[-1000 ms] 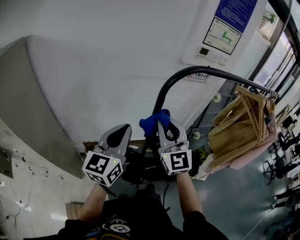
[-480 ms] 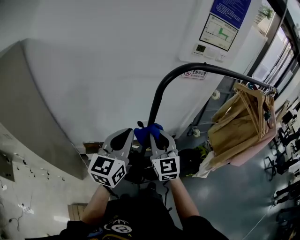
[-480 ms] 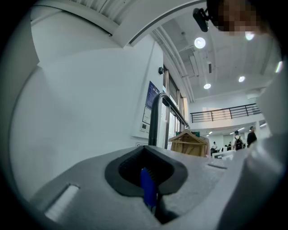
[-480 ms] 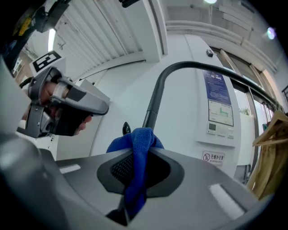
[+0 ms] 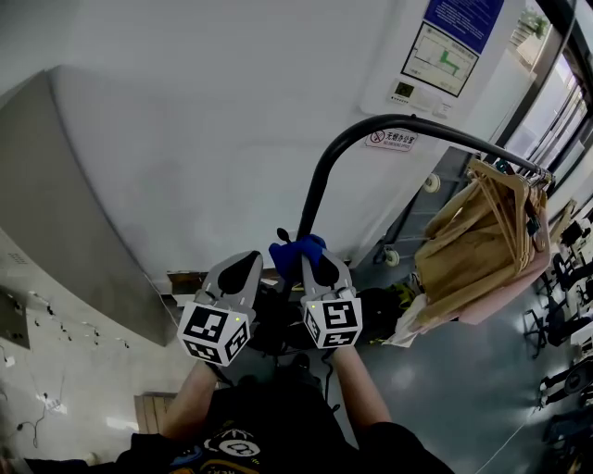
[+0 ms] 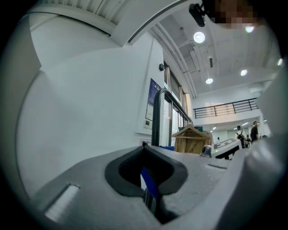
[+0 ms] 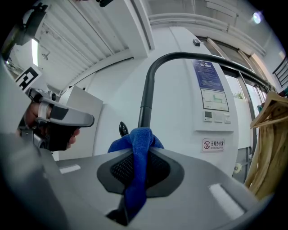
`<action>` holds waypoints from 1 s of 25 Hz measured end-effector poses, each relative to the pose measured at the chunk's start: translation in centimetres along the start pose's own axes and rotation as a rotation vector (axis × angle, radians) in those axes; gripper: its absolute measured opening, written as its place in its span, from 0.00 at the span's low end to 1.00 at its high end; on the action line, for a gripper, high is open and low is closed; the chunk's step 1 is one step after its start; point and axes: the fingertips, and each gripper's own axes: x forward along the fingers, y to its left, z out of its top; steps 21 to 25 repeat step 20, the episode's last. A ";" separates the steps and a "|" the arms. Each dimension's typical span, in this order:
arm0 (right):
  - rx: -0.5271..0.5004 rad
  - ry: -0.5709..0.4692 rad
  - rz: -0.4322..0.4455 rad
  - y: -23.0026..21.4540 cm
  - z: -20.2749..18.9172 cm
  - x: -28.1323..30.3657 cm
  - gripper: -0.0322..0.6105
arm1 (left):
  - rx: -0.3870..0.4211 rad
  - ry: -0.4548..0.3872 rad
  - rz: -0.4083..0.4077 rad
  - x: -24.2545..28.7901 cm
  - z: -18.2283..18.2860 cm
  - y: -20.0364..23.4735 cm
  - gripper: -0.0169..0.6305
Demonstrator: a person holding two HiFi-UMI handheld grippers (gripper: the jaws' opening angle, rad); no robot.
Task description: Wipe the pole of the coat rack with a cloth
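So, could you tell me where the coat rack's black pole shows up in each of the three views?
Head view: the pole rises at centre above the blue cloth, then bends right.
Left gripper view: the pole is a thin upright at centre, just above the jaws.
Right gripper view: the pole stands behind the cloth, curving right at the top.
Shared landmark: the blue wall poster.

Office-building lobby, wall notice board (image 7: 205, 74), mezzanine railing (image 6: 225, 108), ceiling downlights (image 6: 199, 37)

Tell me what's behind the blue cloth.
The black pole rises behind the cloth, held in the right tongs. The pole's stretch directly behind the cloth is covered.
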 end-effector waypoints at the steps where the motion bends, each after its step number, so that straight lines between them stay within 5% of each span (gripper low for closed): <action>1: 0.000 0.002 -0.001 0.0 0.0 0.0 0.11 | 0.001 0.001 -0.001 0.0 0.0 0.0 0.03; 25: 0.031 0.034 -0.001 0.0 -0.4 0.2 0.11 | -0.016 0.015 -0.025 0.0 -0.8 -0.1 0.03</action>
